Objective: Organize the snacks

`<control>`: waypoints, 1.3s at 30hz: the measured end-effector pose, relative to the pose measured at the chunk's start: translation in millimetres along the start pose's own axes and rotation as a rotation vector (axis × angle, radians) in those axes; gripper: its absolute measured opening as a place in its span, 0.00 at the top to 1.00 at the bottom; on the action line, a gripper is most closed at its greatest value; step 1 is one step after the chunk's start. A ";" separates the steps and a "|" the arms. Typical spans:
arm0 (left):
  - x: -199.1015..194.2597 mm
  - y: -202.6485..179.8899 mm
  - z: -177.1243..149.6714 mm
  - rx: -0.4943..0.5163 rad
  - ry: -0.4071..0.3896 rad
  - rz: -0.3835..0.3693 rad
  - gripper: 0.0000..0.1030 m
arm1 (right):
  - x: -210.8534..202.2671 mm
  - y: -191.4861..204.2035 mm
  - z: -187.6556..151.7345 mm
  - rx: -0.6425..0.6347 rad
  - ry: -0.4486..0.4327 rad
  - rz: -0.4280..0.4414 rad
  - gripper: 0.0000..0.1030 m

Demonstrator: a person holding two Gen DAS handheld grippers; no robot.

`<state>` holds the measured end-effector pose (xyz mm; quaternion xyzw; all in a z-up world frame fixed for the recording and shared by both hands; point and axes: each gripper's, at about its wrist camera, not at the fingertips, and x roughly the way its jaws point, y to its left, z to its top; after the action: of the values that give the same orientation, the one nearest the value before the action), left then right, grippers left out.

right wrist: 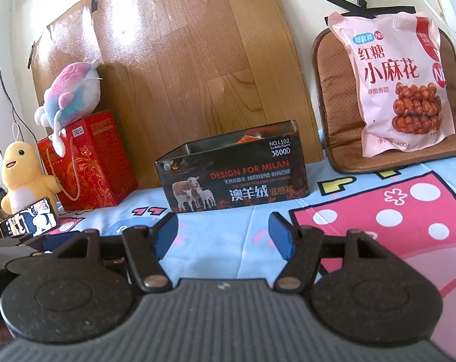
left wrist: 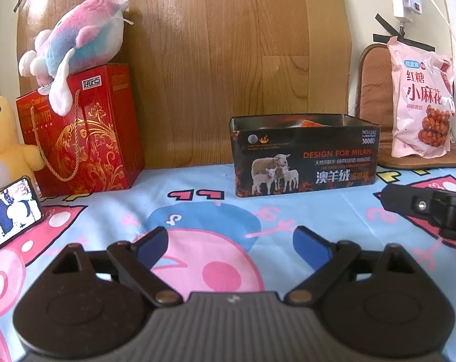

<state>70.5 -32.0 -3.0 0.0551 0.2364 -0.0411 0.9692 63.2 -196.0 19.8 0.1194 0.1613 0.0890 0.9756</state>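
Right wrist view: the pink snack bag [right wrist: 400, 87] leans upright on a brown cushion [right wrist: 330, 96], right of the open black tin [right wrist: 234, 178] on the cartoon-print sheet [right wrist: 364, 220]. Right tongs [right wrist: 223, 235] and left tongs [left wrist: 231, 246] both hang released, grasping nothing

Bright daylight fills the room, washing out the upper right. Glare sheens the wood panel [right wrist: 173, 60]. The plush fish [left wrist: 77, 45] casts a soft shadow on it. Fisheye bends the edges; corners go dark; everything looks slightly soft.
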 end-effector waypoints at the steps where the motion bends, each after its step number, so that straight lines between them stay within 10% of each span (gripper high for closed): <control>1: -0.2 0.0 0.0 -0.001 -0.001 0.000 0.09 | -0.1 -0.1 0.1 0.001 0.001 0.000 0.33; 39: -1.1 2.1 -0.9 -0.022 -0.004 -0.020 0.08 | 2.0 -0.1 -2.1 0.015 0.005 -0.006 0.31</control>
<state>69.4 -29.7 -3.1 0.0419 0.2353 -0.0483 0.9698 64.4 -195.2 17.3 0.1260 0.1649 0.0851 0.9745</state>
